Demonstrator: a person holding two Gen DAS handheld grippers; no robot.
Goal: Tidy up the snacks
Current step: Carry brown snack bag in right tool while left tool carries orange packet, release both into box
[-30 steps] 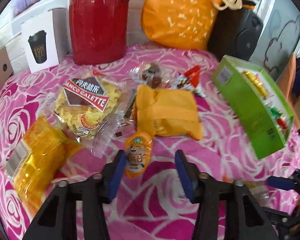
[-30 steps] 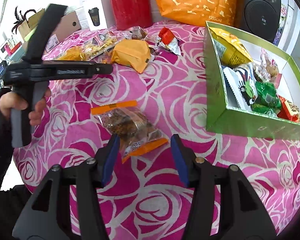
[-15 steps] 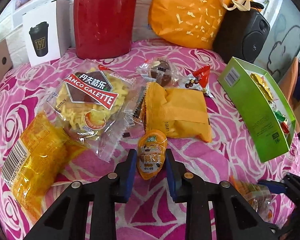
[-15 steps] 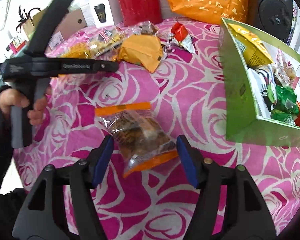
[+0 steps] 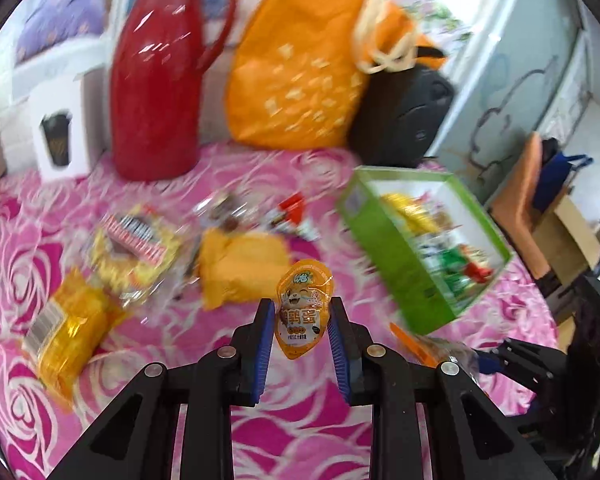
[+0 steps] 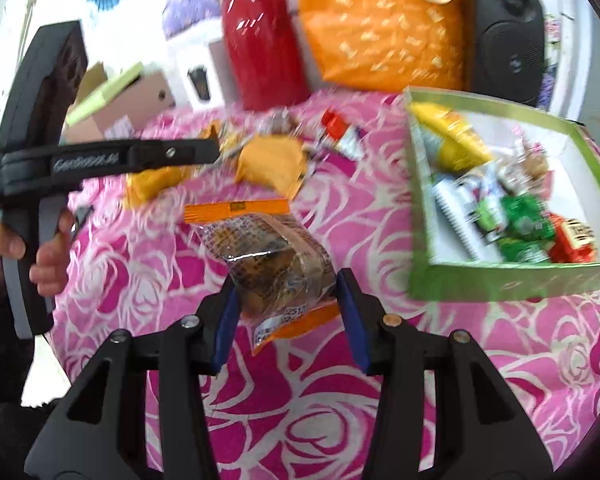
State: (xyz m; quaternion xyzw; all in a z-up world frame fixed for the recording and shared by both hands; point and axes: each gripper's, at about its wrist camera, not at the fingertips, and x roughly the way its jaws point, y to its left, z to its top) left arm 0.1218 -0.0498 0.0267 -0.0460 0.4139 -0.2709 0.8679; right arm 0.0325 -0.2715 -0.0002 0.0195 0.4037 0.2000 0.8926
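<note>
The small orange jelly pouch with the cartoon face sits upright between the blue pads of the left tool, which is closed onto its lower half and appears to carry it clear of the pink rose-print table. The right tool is clamped about the near end of a clear, orange-edged pack of brown pastry, whose far end looks as if it rests on the cloth. Both snacks, I'd say, are bound for the green box on the right, already holding several packets.

To do this well, I'd keep each grip low and firm without crushing: the pouch is slick and rounded and could squirt out, and the pastry pack is soft. Lift the pack fully before swinging it, clear the near wall of the box, and let the 2 tools go in one after the other, not together.

The left wrist view alone shows the loose packets waiting at the left: a yellow bag and the biscuit pack, with the orange bag between them and the box. The right wrist view alone looks down into the box and catches the person's hand on the left tool's grip. Both views are blurred, so labels can't be read surely.
</note>
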